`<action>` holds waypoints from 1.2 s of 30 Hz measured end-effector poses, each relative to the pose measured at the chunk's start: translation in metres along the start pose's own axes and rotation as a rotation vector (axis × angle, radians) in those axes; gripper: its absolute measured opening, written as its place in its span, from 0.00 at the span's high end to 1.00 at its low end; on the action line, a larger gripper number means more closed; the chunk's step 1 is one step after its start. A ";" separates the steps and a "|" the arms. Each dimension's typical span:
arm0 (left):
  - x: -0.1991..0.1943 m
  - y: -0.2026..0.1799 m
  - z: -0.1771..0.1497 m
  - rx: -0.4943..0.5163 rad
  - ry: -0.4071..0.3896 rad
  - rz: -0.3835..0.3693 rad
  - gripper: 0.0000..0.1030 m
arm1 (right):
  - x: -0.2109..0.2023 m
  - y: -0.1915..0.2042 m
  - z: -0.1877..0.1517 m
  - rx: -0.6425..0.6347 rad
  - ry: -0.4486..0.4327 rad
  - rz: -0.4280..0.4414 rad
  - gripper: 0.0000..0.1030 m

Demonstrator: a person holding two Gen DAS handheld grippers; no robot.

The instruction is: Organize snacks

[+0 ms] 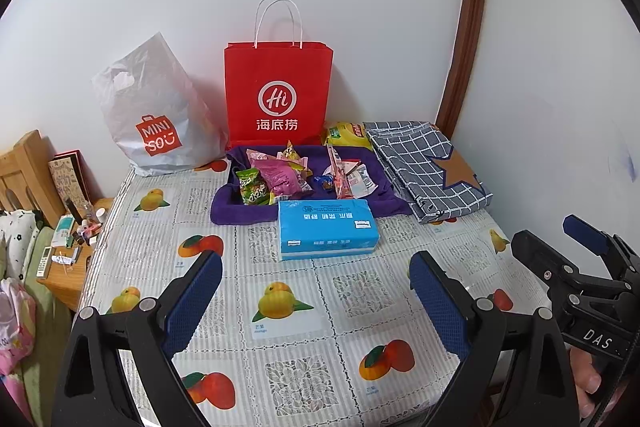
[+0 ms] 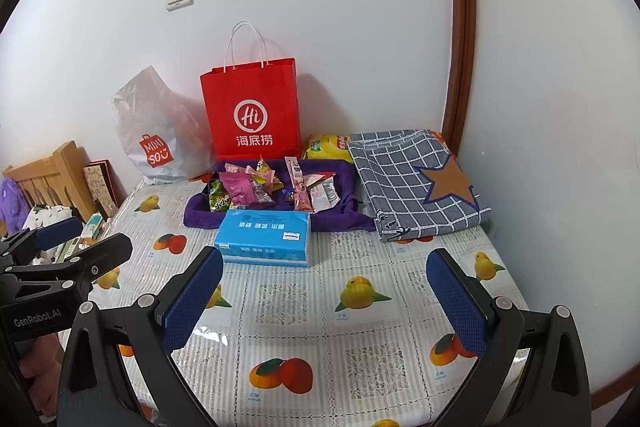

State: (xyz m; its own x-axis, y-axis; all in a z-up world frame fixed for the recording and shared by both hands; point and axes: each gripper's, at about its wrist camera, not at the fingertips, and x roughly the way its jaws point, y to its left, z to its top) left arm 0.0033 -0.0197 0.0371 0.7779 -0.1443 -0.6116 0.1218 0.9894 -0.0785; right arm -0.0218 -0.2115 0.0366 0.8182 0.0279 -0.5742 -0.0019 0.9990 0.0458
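Fruit-patterned tabletop (image 1: 288, 347): snacks (image 1: 280, 175) lie on a purple cloth (image 1: 232, 211) beyond a blue tissue pack (image 1: 326, 229), ahead of both grippers' fingers. Left gripper (image 1: 316, 301) and right gripper (image 2: 324, 301) fingers apart, empty.

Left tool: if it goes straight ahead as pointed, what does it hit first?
Probably the blue tissue pack, lying ahead of the open left tool on the table; the snack pile sits behind it. Height is unclear.

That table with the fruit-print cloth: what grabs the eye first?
The red paper bag standing upright against the wall at the back of the table. Just in front of it, bright snack packets lie heaped on a purple cloth, with a blue tissue pack nearer the two open grippers.
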 end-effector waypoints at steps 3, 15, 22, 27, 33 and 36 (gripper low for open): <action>0.001 0.000 0.001 -0.001 0.002 0.000 0.08 | 0.000 0.000 0.000 -0.001 0.002 0.001 0.02; -0.001 0.001 0.000 -0.001 0.002 0.001 0.08 | -0.002 0.001 0.000 -0.002 -0.002 0.006 0.02; -0.001 0.001 0.000 -0.001 0.001 0.000 0.08 | -0.003 0.001 -0.001 -0.004 -0.004 0.006 0.02; -0.001 0.001 0.000 -0.001 0.000 0.000 0.08 | -0.003 0.002 -0.001 -0.005 -0.003 0.008 0.02; -0.001 0.002 0.000 -0.003 0.002 0.002 0.08 | -0.003 0.004 0.000 -0.010 -0.003 0.010 0.02; -0.001 0.002 0.001 -0.004 0.001 0.002 0.08 | -0.003 0.004 0.000 -0.011 -0.002 0.012 0.02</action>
State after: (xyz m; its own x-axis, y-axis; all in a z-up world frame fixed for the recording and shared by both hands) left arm 0.0033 -0.0175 0.0379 0.7774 -0.1418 -0.6128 0.1177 0.9898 -0.0798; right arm -0.0243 -0.2078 0.0380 0.8195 0.0401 -0.5717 -0.0182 0.9989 0.0440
